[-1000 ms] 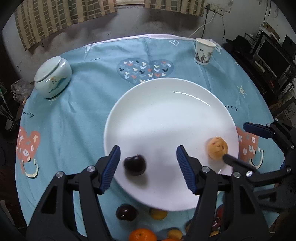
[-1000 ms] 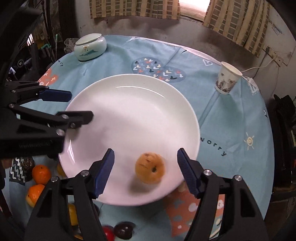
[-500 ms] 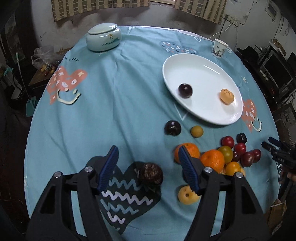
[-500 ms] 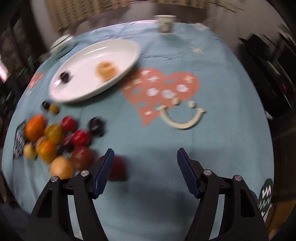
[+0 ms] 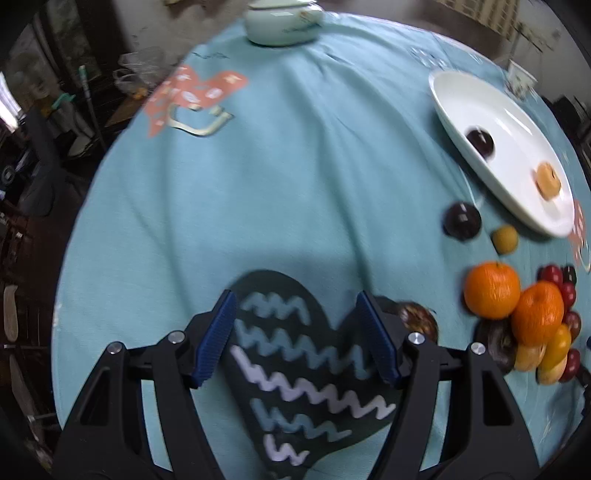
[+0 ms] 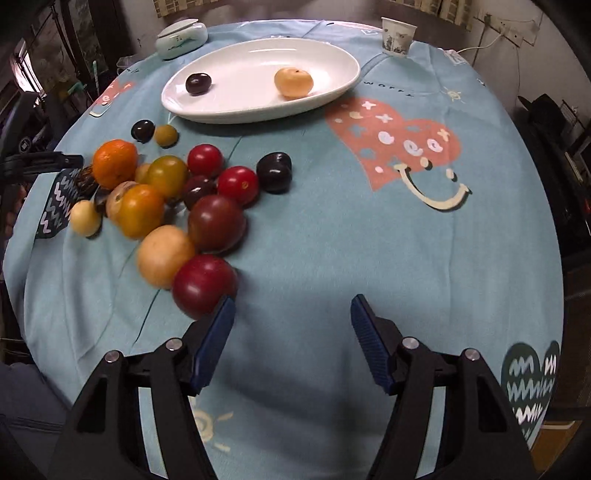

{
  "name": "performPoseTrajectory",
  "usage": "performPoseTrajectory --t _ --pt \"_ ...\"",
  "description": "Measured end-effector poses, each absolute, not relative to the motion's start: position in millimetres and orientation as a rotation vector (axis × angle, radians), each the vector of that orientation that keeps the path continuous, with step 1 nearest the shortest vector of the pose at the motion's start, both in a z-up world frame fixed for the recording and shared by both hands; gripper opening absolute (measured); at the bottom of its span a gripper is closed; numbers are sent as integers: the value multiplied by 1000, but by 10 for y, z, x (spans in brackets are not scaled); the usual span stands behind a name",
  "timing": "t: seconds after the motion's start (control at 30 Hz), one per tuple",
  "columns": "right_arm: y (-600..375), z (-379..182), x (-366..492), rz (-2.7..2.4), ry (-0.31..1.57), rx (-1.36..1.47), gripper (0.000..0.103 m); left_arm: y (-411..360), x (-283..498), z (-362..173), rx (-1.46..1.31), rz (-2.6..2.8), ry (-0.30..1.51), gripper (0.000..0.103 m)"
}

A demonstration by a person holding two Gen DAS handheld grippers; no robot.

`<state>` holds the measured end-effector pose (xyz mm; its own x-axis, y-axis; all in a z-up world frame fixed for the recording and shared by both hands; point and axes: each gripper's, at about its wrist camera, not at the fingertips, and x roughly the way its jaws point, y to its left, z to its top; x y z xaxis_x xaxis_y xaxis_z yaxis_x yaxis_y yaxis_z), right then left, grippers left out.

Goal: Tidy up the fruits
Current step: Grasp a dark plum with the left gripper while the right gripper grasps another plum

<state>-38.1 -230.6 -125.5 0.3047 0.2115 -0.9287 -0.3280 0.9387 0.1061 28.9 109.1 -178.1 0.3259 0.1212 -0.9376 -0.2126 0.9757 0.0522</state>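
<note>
My left gripper (image 5: 294, 314) hangs open over a dark heart print on the blue cloth, nothing between its fingers. A dark brown fruit (image 5: 418, 319) lies just outside its right finger. Two oranges (image 5: 491, 295) sit further right, at the edge of a fruit pile. My right gripper (image 6: 291, 314) is open over bare cloth, its jaws closing slightly on nothing. A red plum (image 6: 203, 286) lies against its left fingertip, at the near end of the fruit pile (image 6: 162, 192). The white plate (image 6: 251, 92) holds a dark plum (image 6: 198, 83) and a pale orange fruit (image 6: 293, 82).
A paper cup (image 6: 398, 31) and a lidded ceramic jar (image 6: 181, 38) stand behind the plate. A dark plum (image 5: 462, 220) and a small yellow fruit (image 5: 505, 239) lie loose between plate and pile. The round table's edge falls away close on the left.
Both grippers drew back from the plate, leaving the dark plum and pale orange fruit on it. The left slid left past the dark brown fruit; the right came down beside the red plum.
</note>
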Motion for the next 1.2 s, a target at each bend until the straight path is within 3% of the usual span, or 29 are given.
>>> performPoseTrajectory --t 0.3,0.5,0.8,0.9,1.0,1.17,1.2 --pt "-2303 -977 -486 372 1157 -85 68 617 21 -1646 -98 19 1227 55" --pt "-2183 -900 -458 407 1135 -80 68 602 -40 -1299 -110 -69 1147 71" --pt "-2023 -836 -348 427 1117 -38 68 325 747 -1463 -22 -60 1157 71" --pt "-2012 -856 -310 425 1132 -36 68 253 966 -1591 21 -52 1180 67" --pt "-2019 -909 -270 420 1147 -24 68 222 1048 -1690 33 -80 1212 54" --pt "-2021 -989 -190 403 1168 -5 68 207 1104 -1825 13 -109 1248 47" --pt "-2019 -994 -168 401 1170 -2 68 211 1111 -1836 9 -109 1248 41"
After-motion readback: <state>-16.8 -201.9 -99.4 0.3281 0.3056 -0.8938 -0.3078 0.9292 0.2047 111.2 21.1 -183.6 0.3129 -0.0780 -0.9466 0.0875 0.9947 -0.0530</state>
